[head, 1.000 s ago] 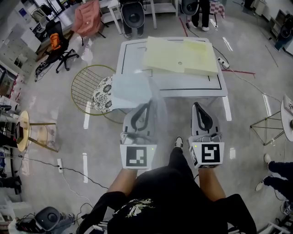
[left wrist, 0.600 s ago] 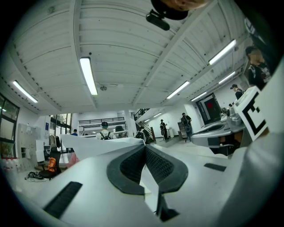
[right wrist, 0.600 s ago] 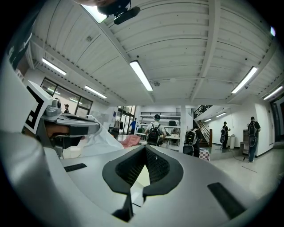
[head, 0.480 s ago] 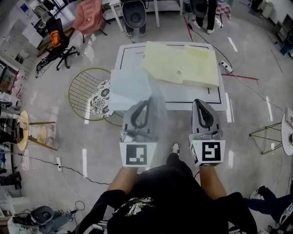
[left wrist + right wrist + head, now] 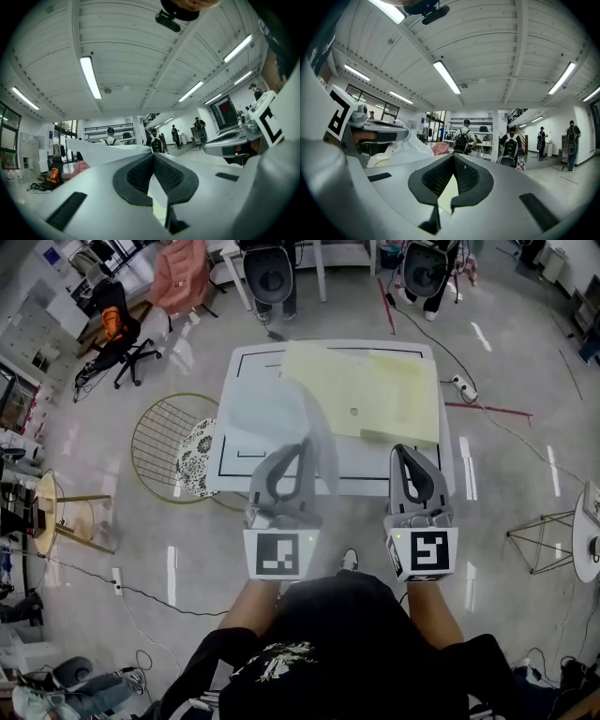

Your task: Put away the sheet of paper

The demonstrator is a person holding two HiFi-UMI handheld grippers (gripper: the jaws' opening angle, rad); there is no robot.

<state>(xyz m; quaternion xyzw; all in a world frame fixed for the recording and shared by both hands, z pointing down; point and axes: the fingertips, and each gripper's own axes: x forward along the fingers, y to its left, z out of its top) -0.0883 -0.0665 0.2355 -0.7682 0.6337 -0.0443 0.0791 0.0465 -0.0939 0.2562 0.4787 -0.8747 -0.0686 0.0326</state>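
Carrying the sheet of paper [image 5: 267, 418] in the left gripper [image 5: 302, 446], with the pads pressed together on the sheet's near edge. Appears in the head view as a pale, half-translucent sheet fanning up and to the left from the closed tips. Overlaps, in that view, the near left part of the white worktop [image 5: 246, 367] and the left edge of the yellow sheets [image 5: 375, 390] lying flat on it; impossible to tell from above whether touching either. Appears in the left gripper view [image 5: 153, 155] as a white sheet [image 5: 103, 151] spreading level to the left from the point where the pads meet, with a narrow strip showing below between them.

Holding the right gripper [image 5: 404, 456] level alongside, well apart from the left. Shut pad to pad in the right gripper view [image 5: 453, 156], gripping nothing. Tips over the near edge of the worktop, just beside the near corner of the yellow sheets.

Standing left of the worktop: a gold wire chair [image 5: 159, 432] with a patterned cushion [image 5: 195, 457].
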